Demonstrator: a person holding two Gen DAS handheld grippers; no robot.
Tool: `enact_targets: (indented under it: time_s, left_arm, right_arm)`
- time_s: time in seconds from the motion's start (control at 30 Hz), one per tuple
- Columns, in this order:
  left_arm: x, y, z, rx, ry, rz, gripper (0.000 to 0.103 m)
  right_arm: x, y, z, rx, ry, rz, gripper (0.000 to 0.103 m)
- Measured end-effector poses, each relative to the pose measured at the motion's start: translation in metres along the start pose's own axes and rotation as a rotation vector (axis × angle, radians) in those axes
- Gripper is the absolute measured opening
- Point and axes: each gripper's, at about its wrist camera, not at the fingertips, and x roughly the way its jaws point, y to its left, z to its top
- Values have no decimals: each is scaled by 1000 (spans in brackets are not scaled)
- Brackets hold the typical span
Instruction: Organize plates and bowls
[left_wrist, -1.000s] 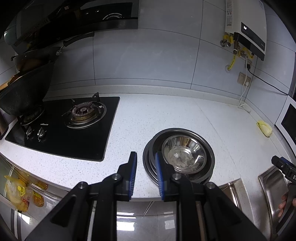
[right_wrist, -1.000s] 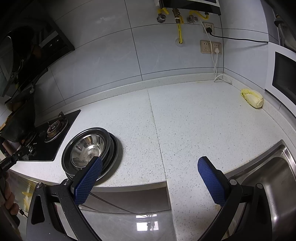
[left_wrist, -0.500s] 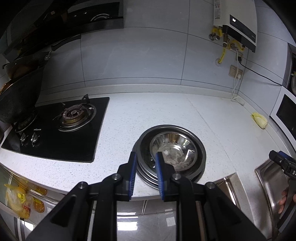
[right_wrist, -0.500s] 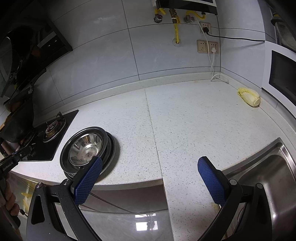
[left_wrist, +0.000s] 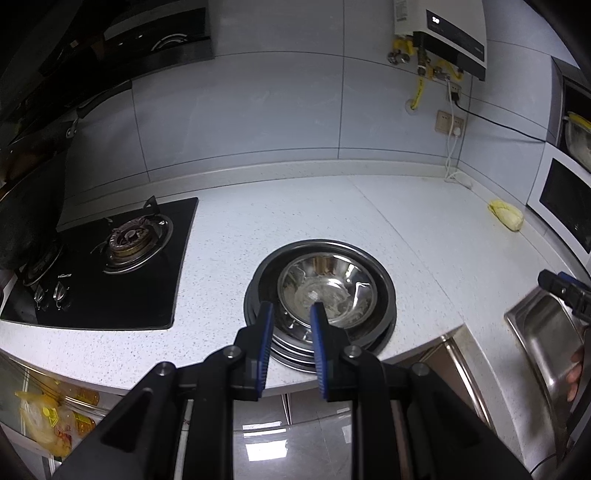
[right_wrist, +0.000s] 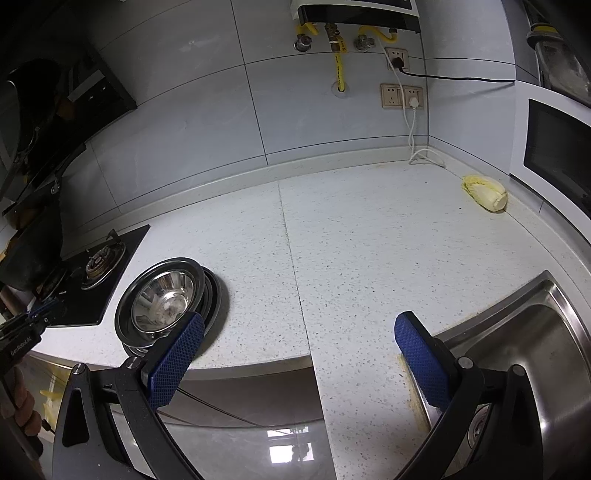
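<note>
A stack of steel plates (left_wrist: 380, 317) sits near the counter's front edge, with a shiny steel bowl (left_wrist: 325, 284) nested on top. My left gripper (left_wrist: 291, 308) hovers at the stack's near rim. Its blue pads stand a narrow gap apart and the rim shows through that gap; I cannot tell whether they touch it. In the right wrist view the same stack (right_wrist: 212, 291) and bowl (right_wrist: 162, 299) lie at the lower left. My right gripper (right_wrist: 297, 321) is wide open over the counter's front edge, right of the stack, with nothing between its fingers.
A black gas stove (left_wrist: 122, 258) lies left of the stack, with a dark wok (left_wrist: 26, 221) on its far burner. A steel sink (right_wrist: 535, 350) is at the right. A yellow cabbage (right_wrist: 484, 192) lies by the white microwave (right_wrist: 554, 147). Cables hang from the wall sockets (right_wrist: 402, 96).
My left gripper has slid right, from the bare counter beside the stack to its near rim, and rolled a little. Its gap is unchanged. The right gripper has stayed about where it was.
</note>
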Motion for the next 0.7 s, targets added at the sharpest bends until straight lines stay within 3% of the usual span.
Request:
enact_targets:
  time_s: [0.43,0.7]
  left_arm:
    - [8,-5,1,11,12,-16,19]
    - [15,0,-1,-16,17,-67,19]
  right_arm:
    - [-1,-3,1,8,-2,-16,101]
    - [-1,-5,0,8,1,-31,101]
